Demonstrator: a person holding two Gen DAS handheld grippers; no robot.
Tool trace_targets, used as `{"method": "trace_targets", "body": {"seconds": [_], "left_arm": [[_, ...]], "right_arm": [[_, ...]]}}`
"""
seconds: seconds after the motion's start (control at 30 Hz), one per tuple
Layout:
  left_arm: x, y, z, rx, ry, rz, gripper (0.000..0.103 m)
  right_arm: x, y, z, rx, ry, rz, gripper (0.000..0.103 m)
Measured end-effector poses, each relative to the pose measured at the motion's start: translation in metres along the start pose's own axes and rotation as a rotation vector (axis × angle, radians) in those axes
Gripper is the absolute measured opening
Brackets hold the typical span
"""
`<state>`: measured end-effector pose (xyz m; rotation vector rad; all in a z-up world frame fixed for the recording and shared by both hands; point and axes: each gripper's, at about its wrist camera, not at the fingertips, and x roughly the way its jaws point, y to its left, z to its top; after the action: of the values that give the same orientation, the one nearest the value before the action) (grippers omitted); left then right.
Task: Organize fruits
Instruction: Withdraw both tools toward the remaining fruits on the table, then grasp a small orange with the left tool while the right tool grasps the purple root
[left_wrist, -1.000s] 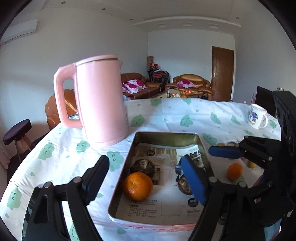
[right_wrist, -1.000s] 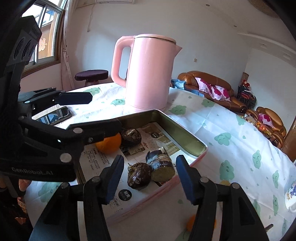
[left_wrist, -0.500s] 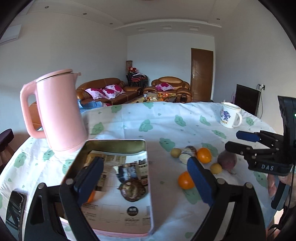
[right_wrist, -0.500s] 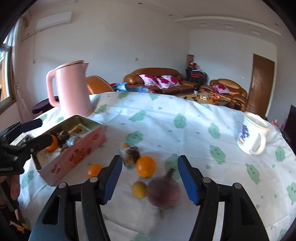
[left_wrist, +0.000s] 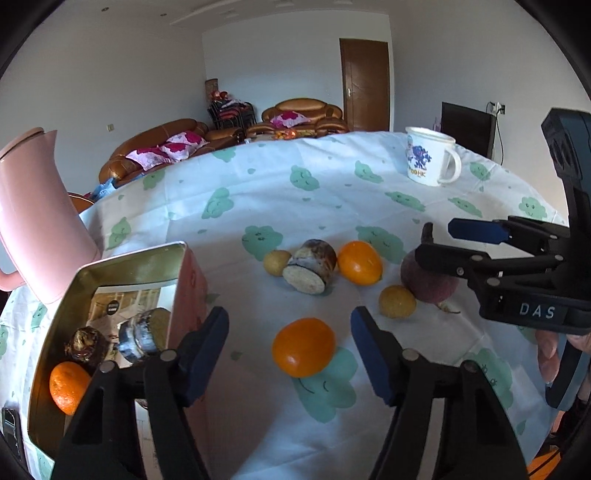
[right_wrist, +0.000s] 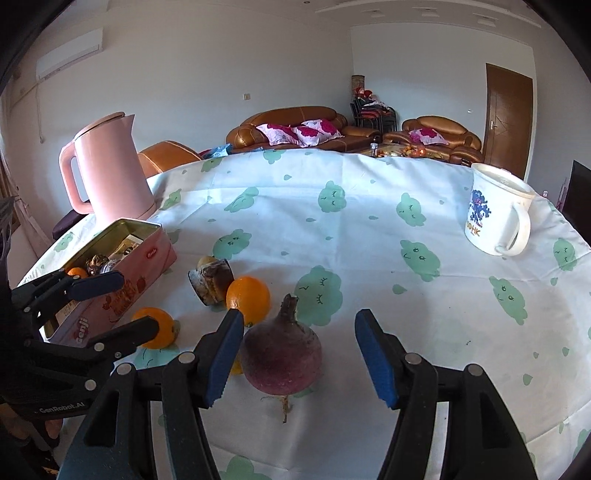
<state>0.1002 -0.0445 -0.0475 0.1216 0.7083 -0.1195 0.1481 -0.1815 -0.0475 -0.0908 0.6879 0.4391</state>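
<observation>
both hand-held grippers have swung away from the pink tin (left_wrist: 184, 280) since the earlier frame and now face the loose fruit on the tabletop (right_wrist: 369, 236). left hand-held gripper (left_wrist: 290, 349): jaws apart, having just been closing, with an orange (left_wrist: 303, 347) lying between the blue pads (left_wrist: 369, 354) and no pad pressing on it. right hand-held gripper (right_wrist: 299, 356): jaws apart, a dark red beet (right_wrist: 282, 356) between them, close against the left pad; contact cannot be confirmed. ahead of the left hand-held gripper lie a cut brown tuber piece (left_wrist: 312, 266), a second orange (left_wrist: 359, 263) and two small yellow fruits (left_wrist: 397, 301), grouped close together. the tin sits to the left of the left hand-held gripper and holds another orange (left_wrist: 68, 386) and dark round pieces (left_wrist: 86, 343) on printed paper. a pink kettle (right_wrist: 110, 170) stands beyond the tin. a white mug (right_wrist: 496, 210) stands far ahead to the right, well apart from the fruit.
</observation>
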Motion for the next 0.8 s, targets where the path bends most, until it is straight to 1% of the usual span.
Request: {"method": "trace_targets", "body": {"seconds": [0.07,0.1,0.17,0.27,0.4,0.53,0.57,0.6,0.7,0.8], "left_arm": [[0.001,-0.002,0.000,0.004,0.010,-0.013,0.060],[0.003,-0.004,0.000,0.015,0.020,-0.020,0.059],[0.009,-0.008,0.001,0.038,0.051,-0.037,0.059],[0.017,-0.012,0.000,0.059,0.096,-0.065,0.059],[0.022,-0.005,0.000,0.022,0.120,-0.069,0.059],[0.027,-0.002,-0.001,0.005,0.145,-0.099,0.055],[0.027,-0.002,-0.001,0.005,0.146,-0.102,0.049],[0.027,-0.001,-0.001,0.001,0.144,-0.105,0.042],[0.026,-0.001,-0.002,0.003,0.144,-0.112,0.041],[0.025,-0.003,-0.002,0.012,0.136,-0.119,0.041]], "right_arm": [[0.005,0.000,0.000,0.003,0.019,0.007,0.064],[0.005,-0.001,0.000,0.008,0.023,0.014,0.064],[0.007,-0.002,0.000,0.011,0.030,0.027,0.064],[0.007,0.003,0.000,-0.012,0.034,0.022,0.064],[0.010,0.007,-0.001,-0.033,0.051,0.038,0.064],[0.017,0.003,-0.002,-0.010,0.090,0.058,0.064],[0.016,0.002,-0.002,-0.004,0.085,0.060,0.062],[0.015,0.001,-0.002,-0.001,0.081,0.069,0.056],[0.015,0.001,-0.002,0.002,0.081,0.094,0.052],[0.016,0.001,-0.002,0.002,0.079,0.092,0.052]]}}
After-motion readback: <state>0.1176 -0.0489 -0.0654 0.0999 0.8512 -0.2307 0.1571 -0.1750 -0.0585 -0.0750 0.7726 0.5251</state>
